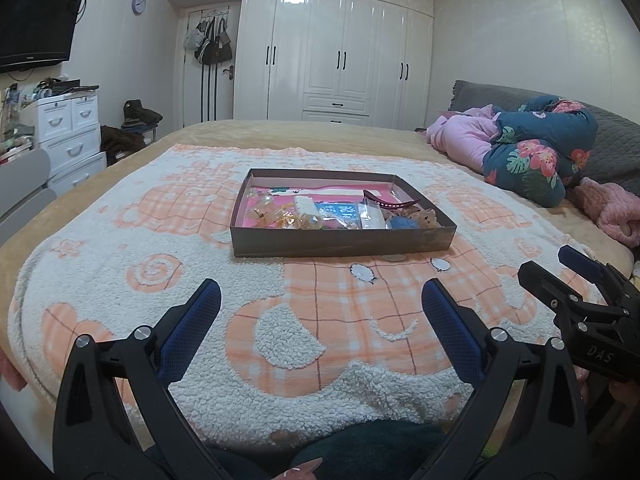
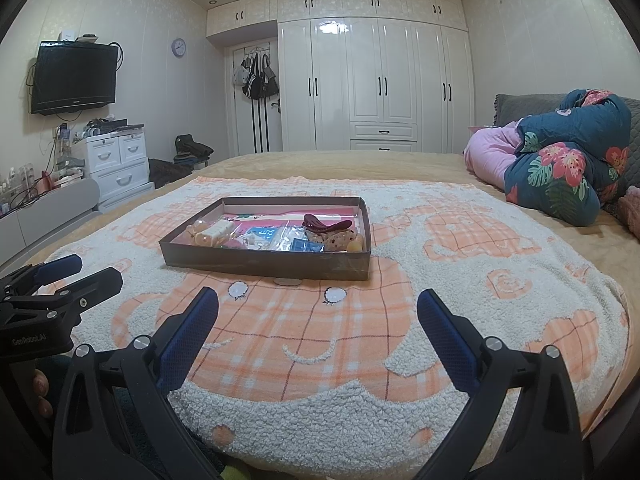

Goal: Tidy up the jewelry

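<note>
We hold left gripper [image 1: 320, 312] and right gripper [image 2: 318, 316] wide open and empty, short of the jewelry-filled box [image 1: 340, 242], seemingly for free reach.

"DAS" on the right claw [image 1: 560, 264] body; "GenRobot.AI" on the left claw [image 2: 76, 270] body.

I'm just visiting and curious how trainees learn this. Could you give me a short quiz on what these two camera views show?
1. True or false: the left gripper holds a hair clip.
2. Where does the dark red hair clip lie? A in the shallow box; B on the blanket; C on the floor.
3. Fill in: both grippers are ____.

Key: 1 false; 2 A; 3 open. The right gripper is empty too.
</note>
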Demonstrator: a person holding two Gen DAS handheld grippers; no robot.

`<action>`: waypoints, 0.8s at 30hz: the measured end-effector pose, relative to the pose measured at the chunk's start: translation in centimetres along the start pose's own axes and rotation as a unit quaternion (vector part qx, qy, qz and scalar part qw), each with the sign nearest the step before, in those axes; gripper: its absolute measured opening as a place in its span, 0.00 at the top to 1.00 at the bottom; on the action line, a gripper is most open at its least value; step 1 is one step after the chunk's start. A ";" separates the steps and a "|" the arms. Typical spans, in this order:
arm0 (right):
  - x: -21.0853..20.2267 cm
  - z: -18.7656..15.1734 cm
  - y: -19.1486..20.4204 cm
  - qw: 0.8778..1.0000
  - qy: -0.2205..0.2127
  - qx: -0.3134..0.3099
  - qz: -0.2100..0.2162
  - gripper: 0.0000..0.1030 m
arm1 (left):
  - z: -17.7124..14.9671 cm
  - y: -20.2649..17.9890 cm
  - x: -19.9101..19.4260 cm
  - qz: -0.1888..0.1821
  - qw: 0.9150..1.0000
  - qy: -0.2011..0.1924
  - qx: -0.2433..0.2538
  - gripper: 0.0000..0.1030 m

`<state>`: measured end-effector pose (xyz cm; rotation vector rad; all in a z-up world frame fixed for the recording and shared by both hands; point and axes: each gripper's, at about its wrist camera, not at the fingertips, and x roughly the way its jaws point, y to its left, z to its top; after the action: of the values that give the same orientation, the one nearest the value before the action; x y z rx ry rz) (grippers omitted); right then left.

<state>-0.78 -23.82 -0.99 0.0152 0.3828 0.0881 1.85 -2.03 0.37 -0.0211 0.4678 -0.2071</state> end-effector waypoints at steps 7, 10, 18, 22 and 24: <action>0.0 0.0 0.0 1.000 0.000 0.000 0.000 0.06 | 0.0 -0.1 -0.1 0.001 1.000 0.000 0.000 0.11; 0.0 0.0 0.0 1.000 -0.001 0.000 0.000 0.06 | 0.0 0.0 0.0 0.001 1.000 0.000 0.000 0.11; 0.0 0.0 -0.2 1.000 -0.001 0.001 -0.001 0.06 | 0.0 0.1 -0.1 0.001 1.000 0.001 0.000 0.11; 0.0 0.0 -0.2 1.000 -0.001 0.001 -0.001 0.06 | 0.0 0.1 -0.1 0.002 1.000 0.001 0.000 0.11; 0.0 0.0 -0.2 1.000 -0.001 0.001 -0.001 0.06 | 0.0 0.2 -0.1 0.002 1.000 0.001 -0.001 0.11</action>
<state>-0.73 -23.99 -1.01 0.0168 0.3815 0.0850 1.79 -1.83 0.37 -0.0216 0.4703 -0.2034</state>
